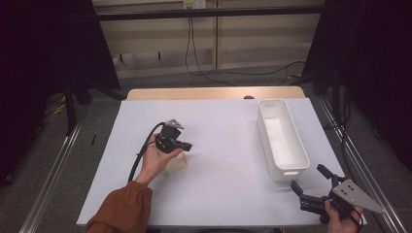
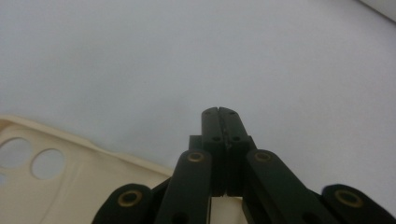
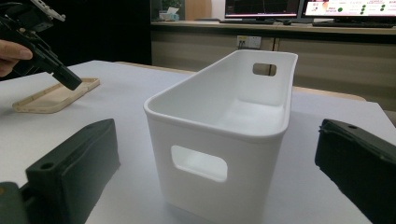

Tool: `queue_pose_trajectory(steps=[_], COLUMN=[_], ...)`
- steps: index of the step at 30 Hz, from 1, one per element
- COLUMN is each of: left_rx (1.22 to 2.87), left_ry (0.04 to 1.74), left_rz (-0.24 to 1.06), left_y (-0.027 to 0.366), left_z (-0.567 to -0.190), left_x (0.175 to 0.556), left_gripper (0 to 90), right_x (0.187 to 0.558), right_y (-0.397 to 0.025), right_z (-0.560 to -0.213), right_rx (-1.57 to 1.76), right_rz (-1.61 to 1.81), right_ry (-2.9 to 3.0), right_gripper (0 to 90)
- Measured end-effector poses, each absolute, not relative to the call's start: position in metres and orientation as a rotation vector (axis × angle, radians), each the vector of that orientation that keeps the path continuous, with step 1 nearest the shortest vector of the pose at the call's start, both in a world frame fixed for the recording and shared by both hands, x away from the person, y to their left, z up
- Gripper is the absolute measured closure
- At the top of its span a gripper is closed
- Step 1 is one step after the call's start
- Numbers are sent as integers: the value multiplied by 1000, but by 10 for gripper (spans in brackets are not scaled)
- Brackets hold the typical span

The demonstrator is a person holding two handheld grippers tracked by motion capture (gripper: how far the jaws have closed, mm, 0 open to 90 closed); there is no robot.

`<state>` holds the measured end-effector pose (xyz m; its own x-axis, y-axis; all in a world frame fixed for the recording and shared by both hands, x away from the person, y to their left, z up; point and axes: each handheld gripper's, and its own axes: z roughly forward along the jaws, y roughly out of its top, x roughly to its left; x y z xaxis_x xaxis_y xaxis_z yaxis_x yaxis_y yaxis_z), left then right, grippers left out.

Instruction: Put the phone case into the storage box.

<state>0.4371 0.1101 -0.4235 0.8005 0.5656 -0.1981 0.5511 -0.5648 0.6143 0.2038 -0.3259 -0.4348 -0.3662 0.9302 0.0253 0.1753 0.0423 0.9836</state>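
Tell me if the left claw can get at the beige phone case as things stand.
Probably yes: the left claw, jaws shut, hovers right over the phone case with nothing between them; it must open first.

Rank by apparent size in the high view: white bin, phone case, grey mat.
1. grey mat, by far the largest.
2. white bin.
3. phone case, smallest, though the left gripper and hand partly cover it.

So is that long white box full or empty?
Empty. The white box stands upright, and its bare floor shows in the high view and the right gripper view.
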Motion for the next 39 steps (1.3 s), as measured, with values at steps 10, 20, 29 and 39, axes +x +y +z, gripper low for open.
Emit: queue_pose_trajectory(steps=[10,20,29,39], left_rx=[2415,2440,2444,2424], left_ry=[811,814,807,827], left_rz=[-37,-56,-48,-62], left_y=[102,100,102,107], left_z=[-436,-441,-441,-442], left_x=[435,435,433,429], left_gripper=[900,900,900,900], right_x=[203,203,202,202], right_y=[-326,-326,-326,-327], right_z=[-435,-435,-435,-435], right_rx=[1134,1134,1135,1136], right_rz=[1386,1386,1387,1385], right_ry=[1629,1632,1632,1632], right_gripper=[0,0,0,0])
